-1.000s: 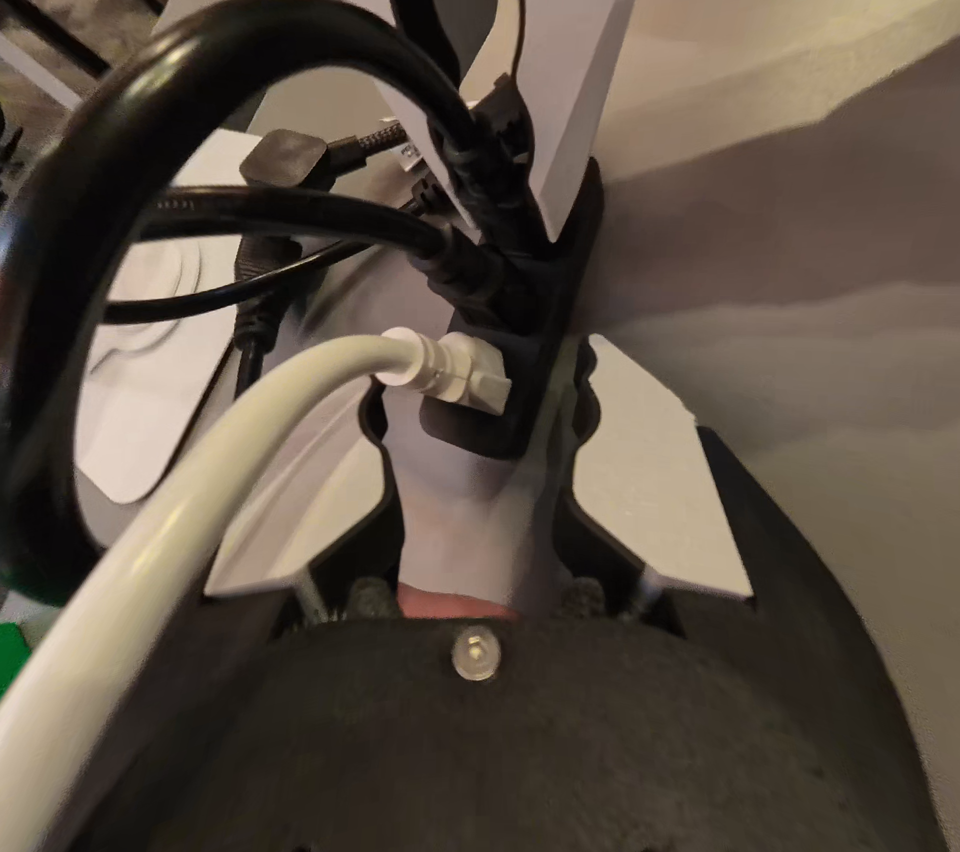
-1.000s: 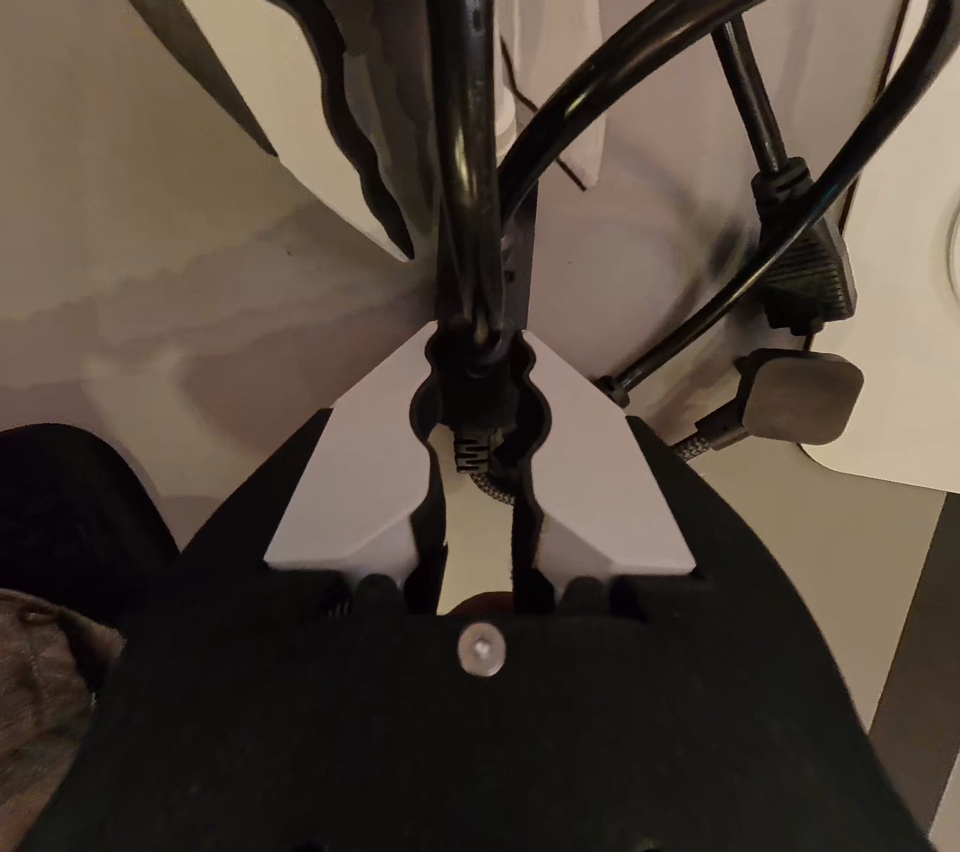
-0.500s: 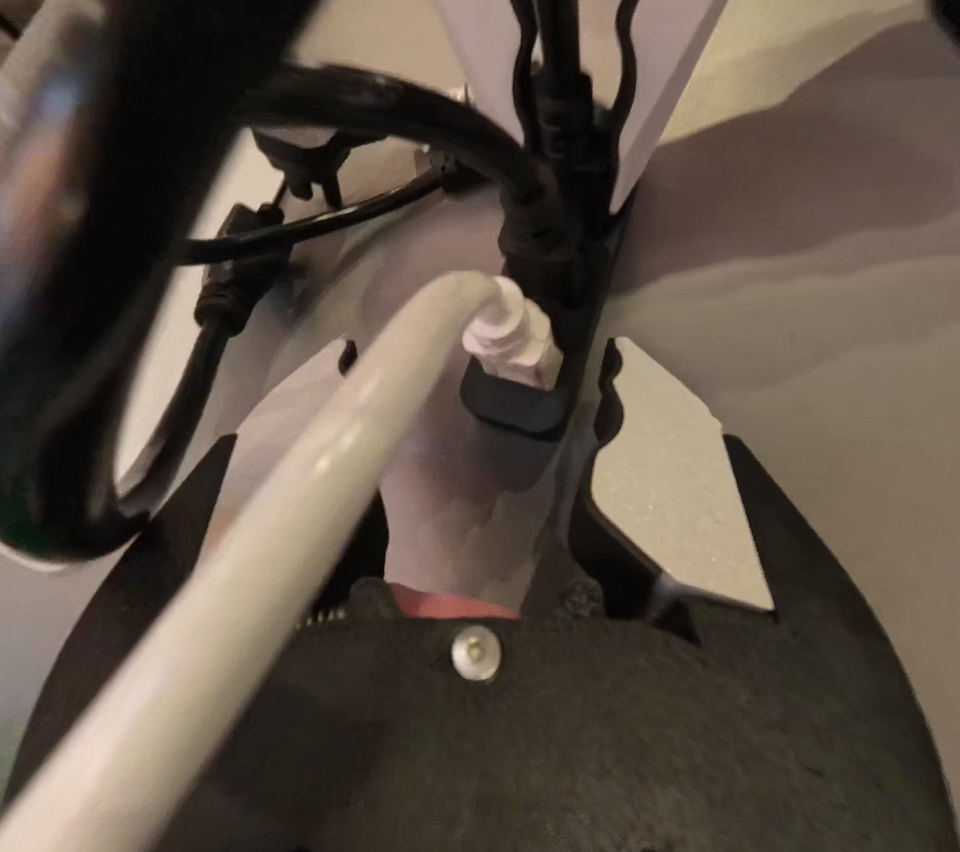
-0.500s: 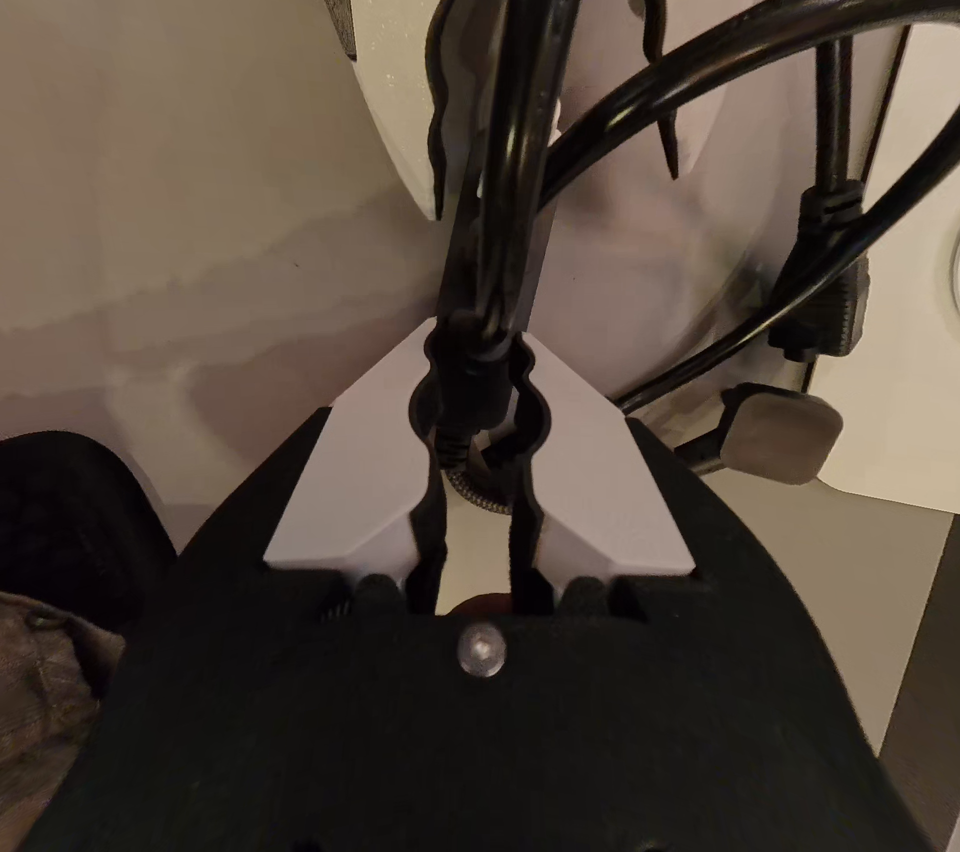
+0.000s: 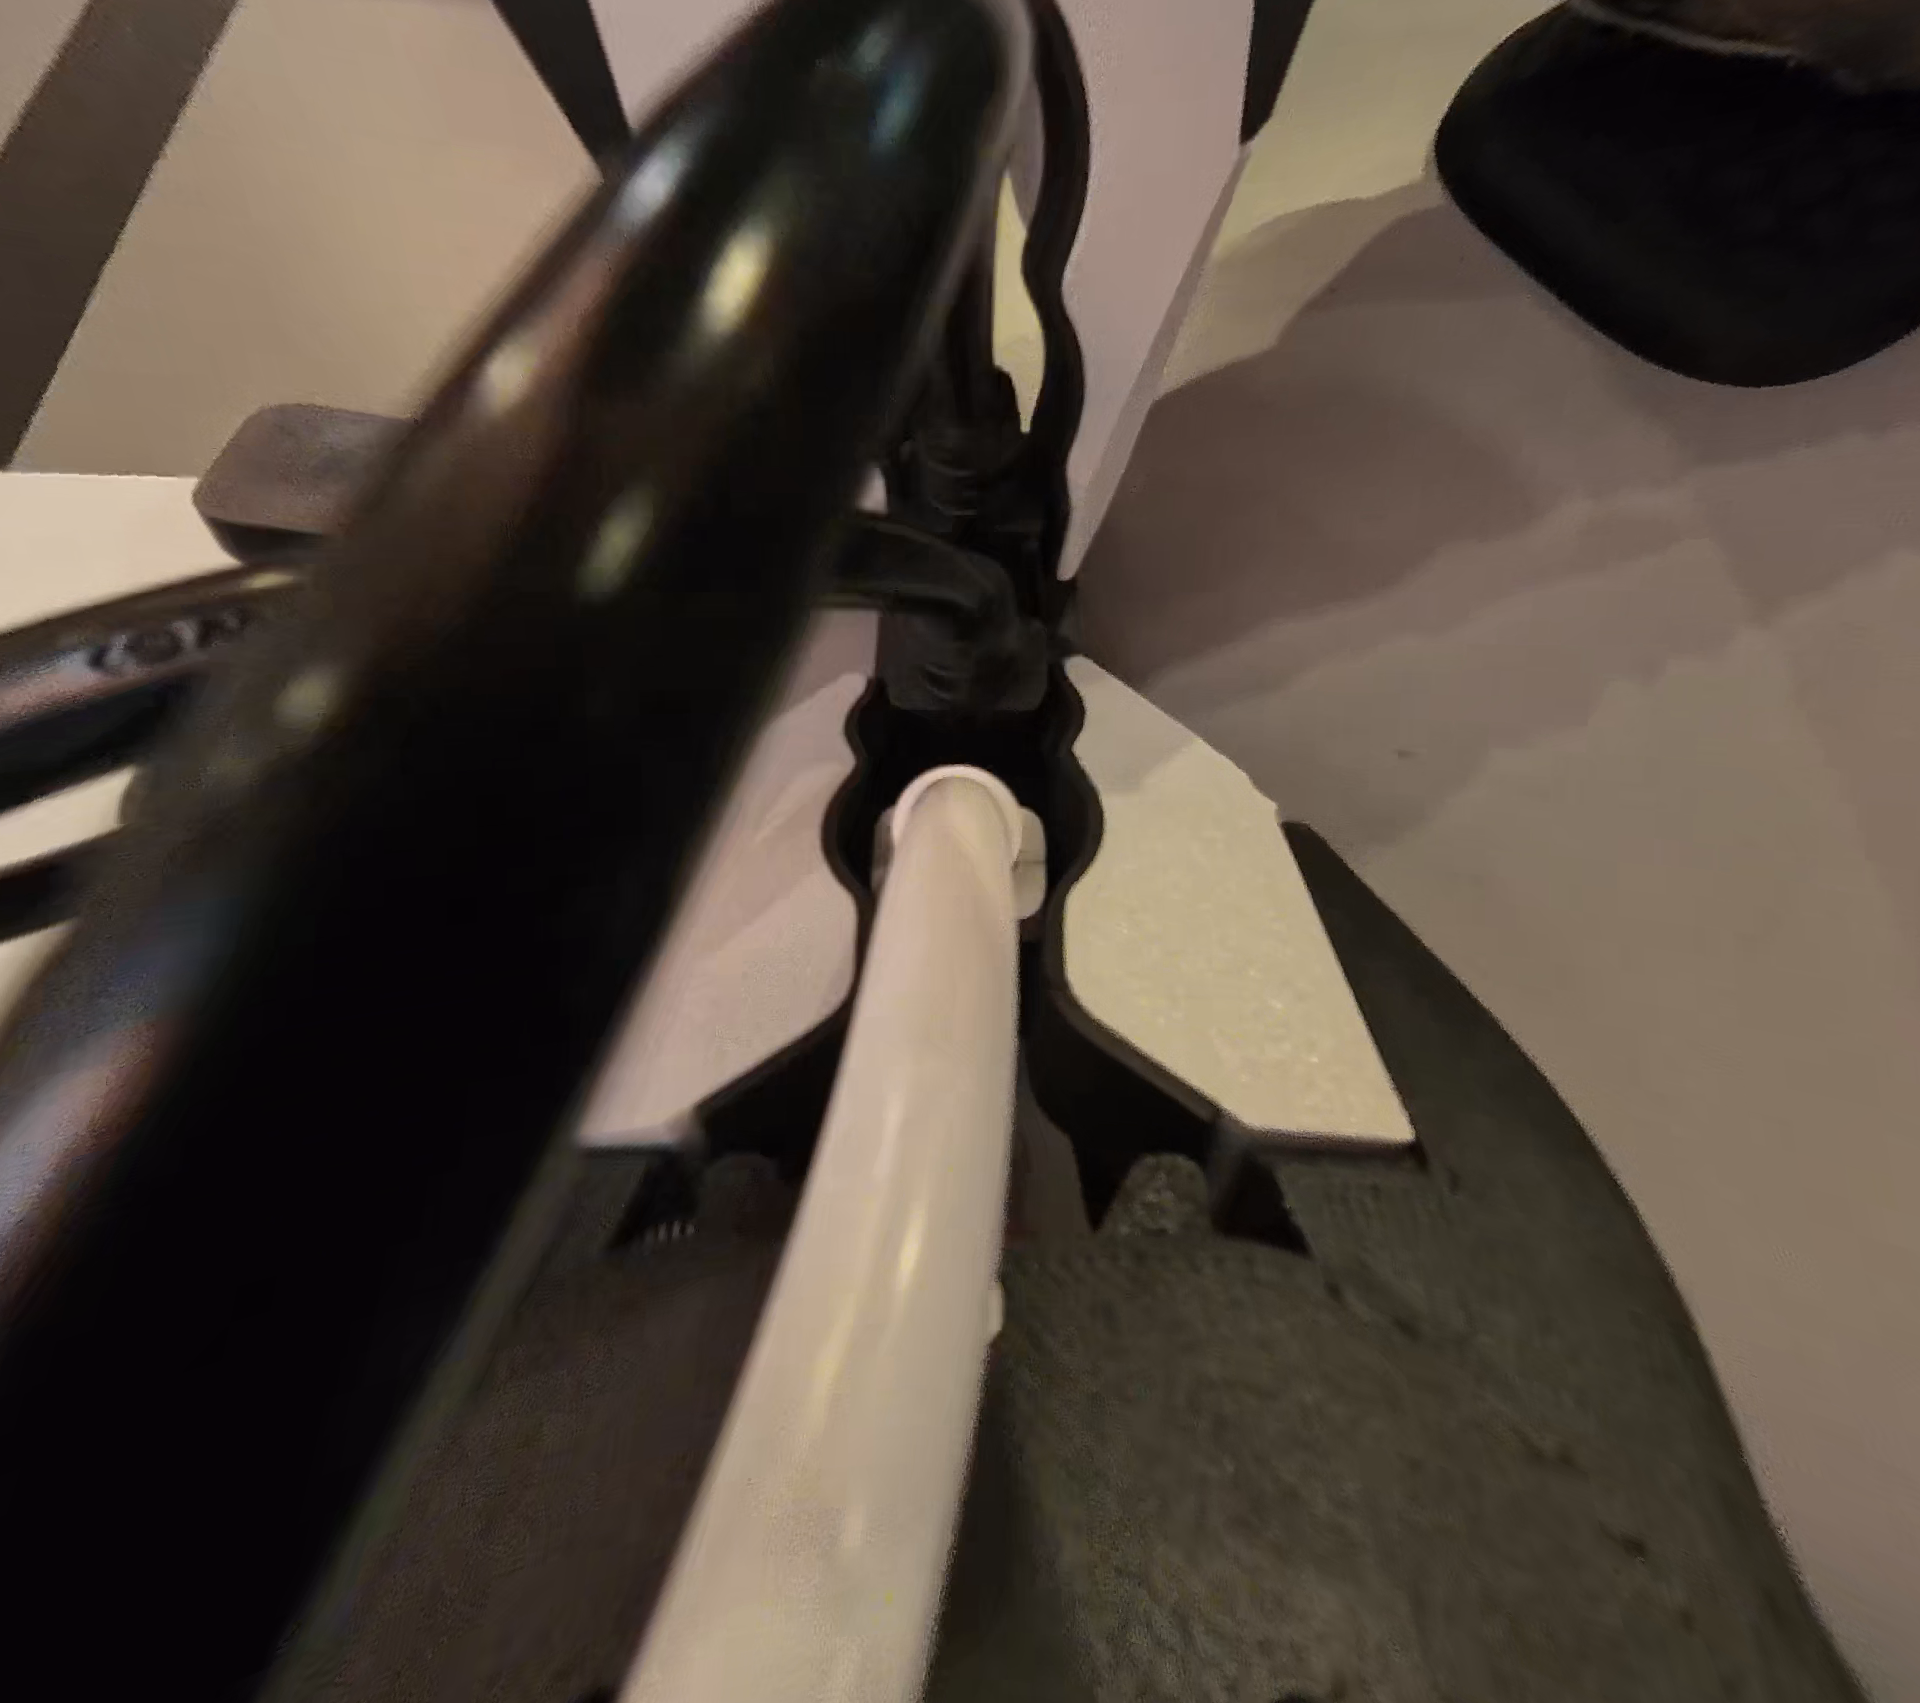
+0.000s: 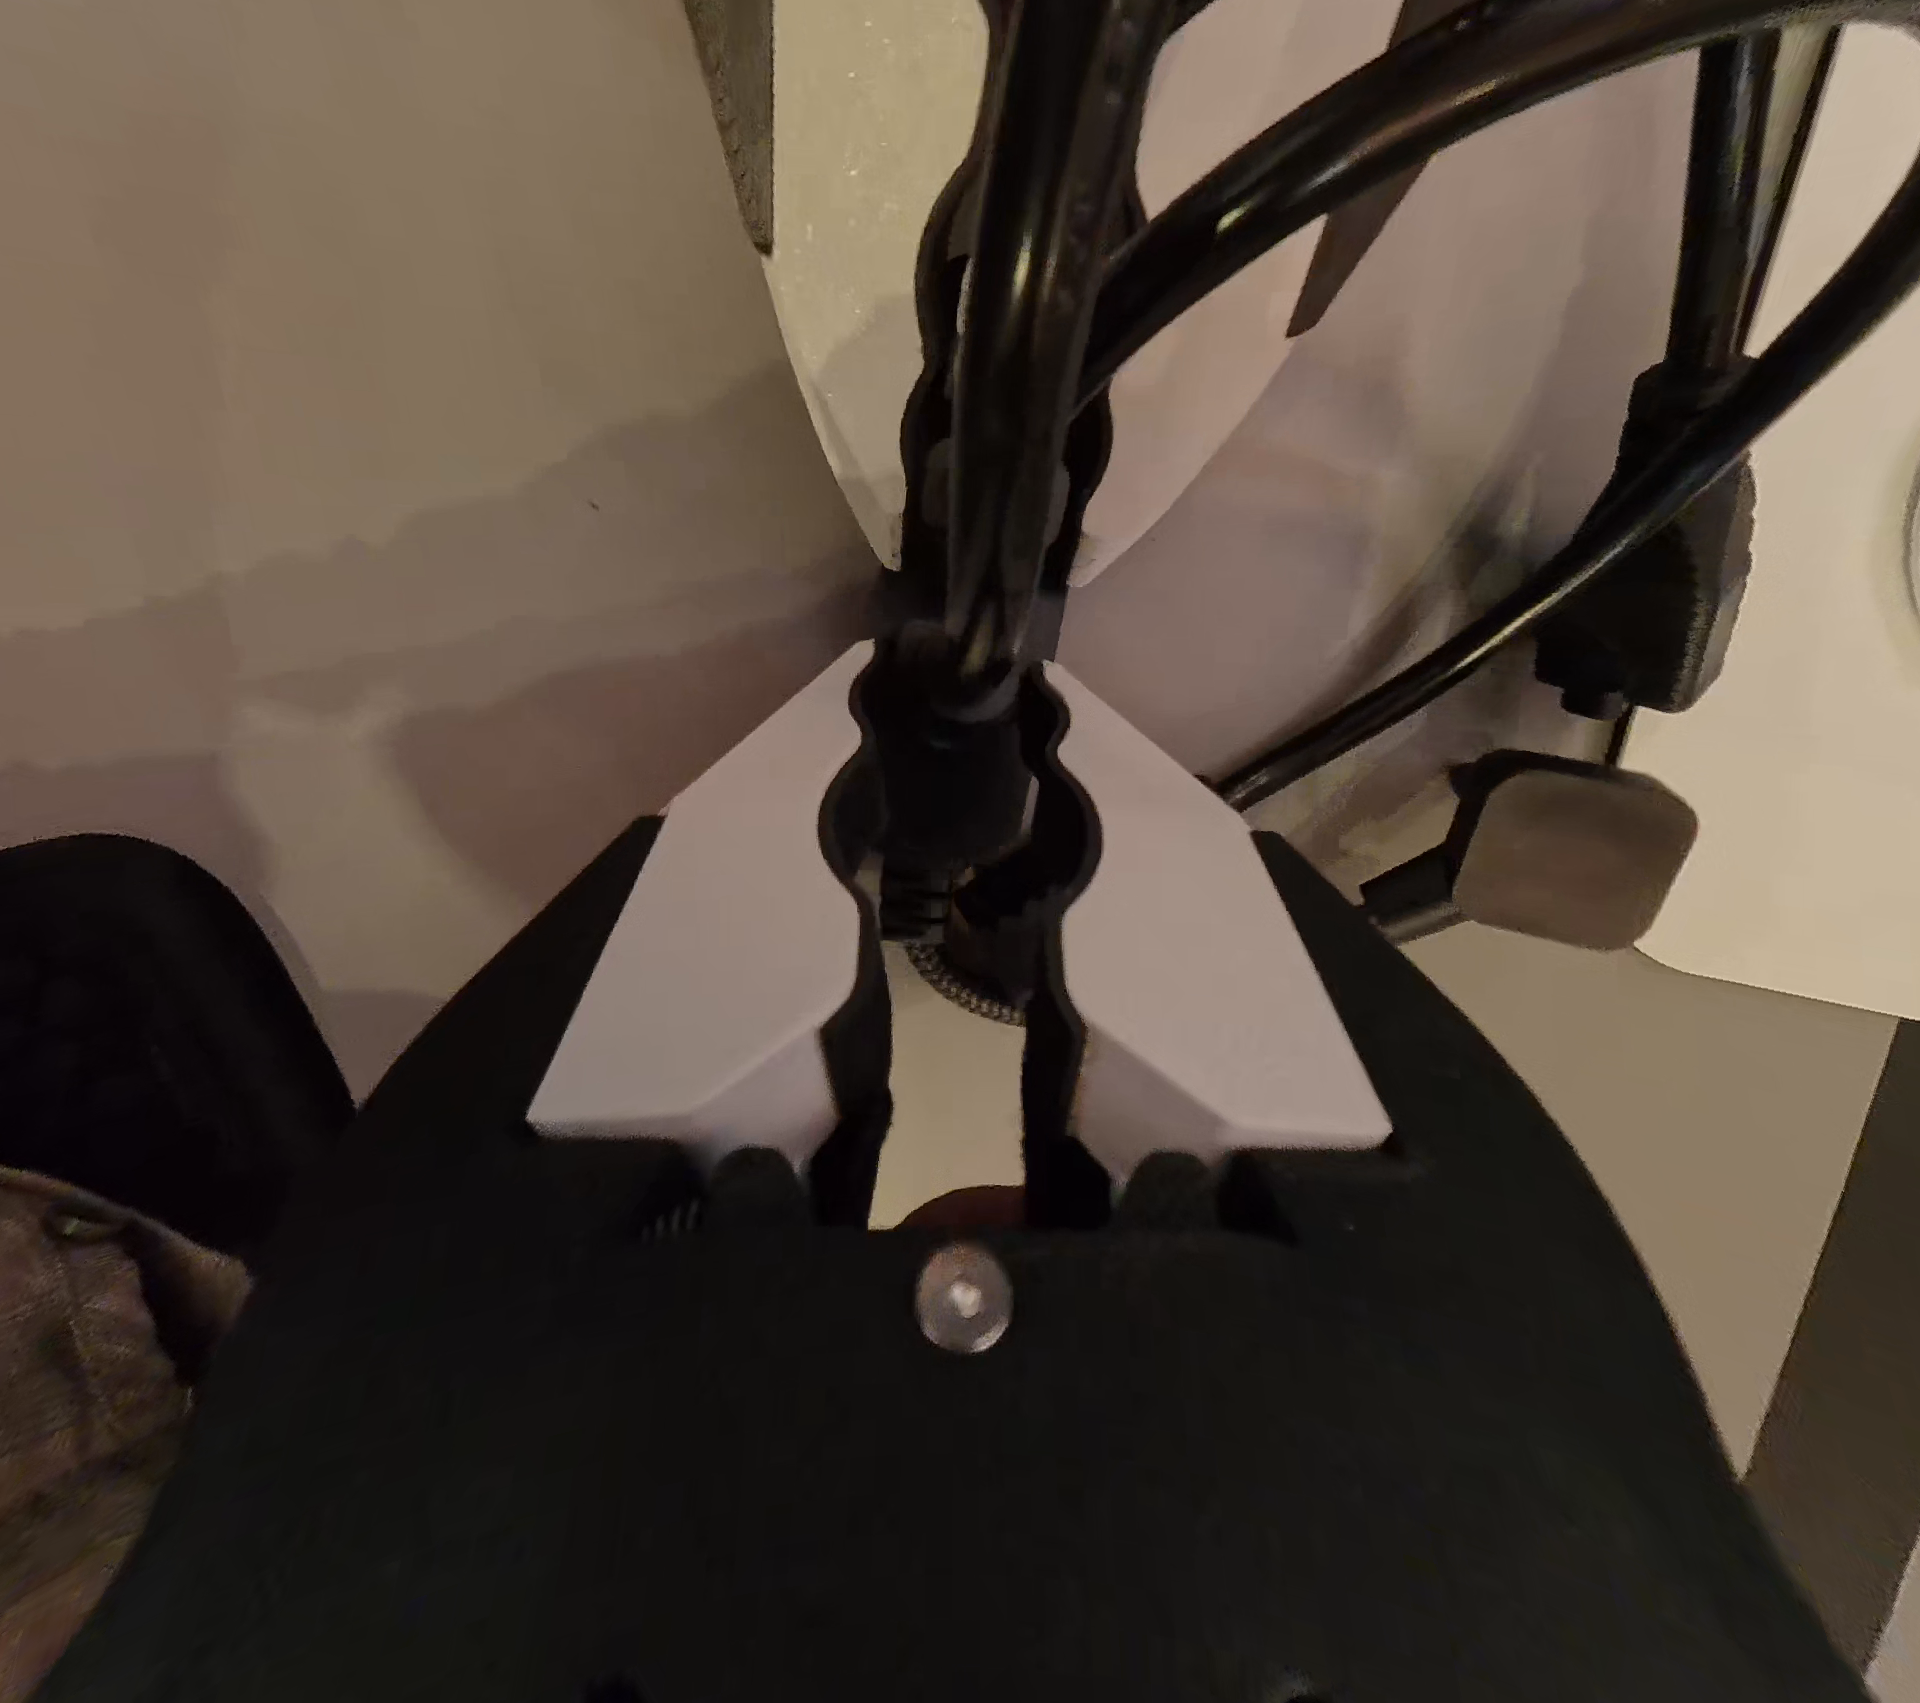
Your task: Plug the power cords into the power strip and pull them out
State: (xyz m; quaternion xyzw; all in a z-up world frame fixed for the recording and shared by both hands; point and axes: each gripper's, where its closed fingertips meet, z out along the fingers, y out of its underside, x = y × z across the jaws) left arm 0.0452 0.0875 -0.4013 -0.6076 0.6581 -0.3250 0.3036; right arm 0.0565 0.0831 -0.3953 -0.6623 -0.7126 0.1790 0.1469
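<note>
In the left wrist view my left gripper [image 5: 961, 697] is shut on the white plug [image 5: 1023, 843]. Its white cord [image 5: 914, 1134] runs back toward the camera. A thick black cord [image 5: 520, 718] crosses the left of that view, blurred. My right gripper [image 6: 956, 687] is shut on a black plug [image 6: 935, 780], whose black cord [image 6: 1081, 95] rises away from it. The two grippers face each other almost tip to tip; the left gripper [image 6: 987, 531] shows at the top of the right wrist view. The power strip is hidden under plugs and fingers.
A loose black plug [image 6: 1642, 593] and a flat grey plug [image 6: 1558, 864] lie to the right on a white mat [image 6: 1818, 822]. A second black cord [image 6: 1455, 43] arcs over them. A dark rounded thing [image 5: 1662, 199] and grey fabric [image 6: 62, 1341] lie beside the pale surface. Only a small space, under 4 cm, lies between the two pairs of fingers.
My left gripper has moved forward over the white plug and closed on it. The right gripper has stayed shut on the black plug. The thick black cord has swung across the left view.
</note>
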